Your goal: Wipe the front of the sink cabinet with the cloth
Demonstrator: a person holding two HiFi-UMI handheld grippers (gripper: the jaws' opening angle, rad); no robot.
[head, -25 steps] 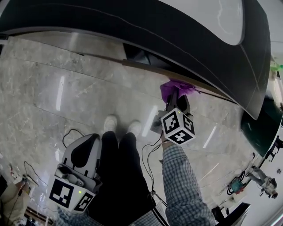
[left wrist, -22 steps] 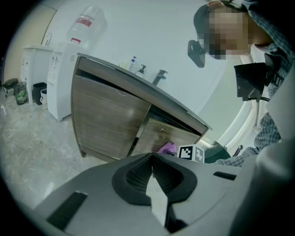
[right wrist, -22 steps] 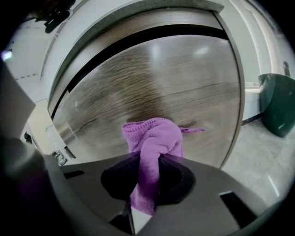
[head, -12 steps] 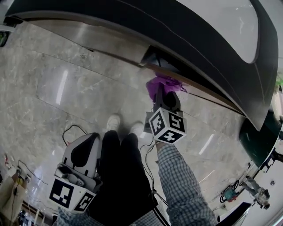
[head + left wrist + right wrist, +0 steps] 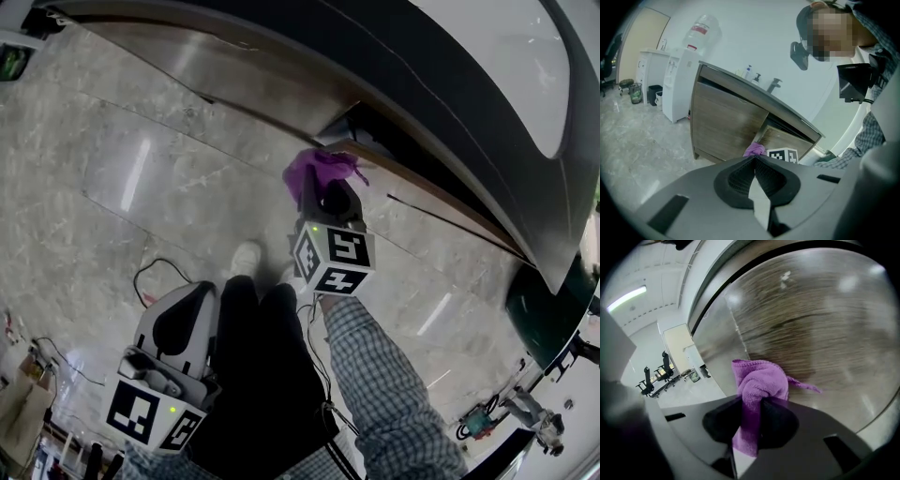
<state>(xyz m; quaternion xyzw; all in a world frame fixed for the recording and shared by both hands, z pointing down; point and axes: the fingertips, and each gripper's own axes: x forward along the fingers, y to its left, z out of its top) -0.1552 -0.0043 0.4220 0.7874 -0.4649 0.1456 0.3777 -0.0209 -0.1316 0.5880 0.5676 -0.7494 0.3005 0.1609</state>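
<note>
A purple cloth [image 5: 759, 380] is bunched up and pinched in my right gripper [image 5: 750, 416], which is shut on it. The cloth [image 5: 319, 169] presses against the wood-grain front of the sink cabinet [image 5: 820, 329], close to an open drawer gap [image 5: 361, 127]. In the left gripper view the cloth [image 5: 754, 150] shows as a small purple lump at the cabinet [image 5: 724, 124] front. My left gripper [image 5: 178, 328] hangs low by the person's leg, far from the cabinet, its jaws closed together with nothing between them [image 5: 753, 174].
The dark countertop [image 5: 450, 103] overhangs the cabinet. Cables [image 5: 150, 277] lie on the marble floor near the person's shoes. A white water dispenser [image 5: 677, 79] and a bin [image 5: 635, 91] stand left of the cabinet. Office chairs [image 5: 654, 373] are far off.
My right gripper has slid the cloth leftward along the cabinet front, past the drawer gap. The left gripper has stayed in place.
</note>
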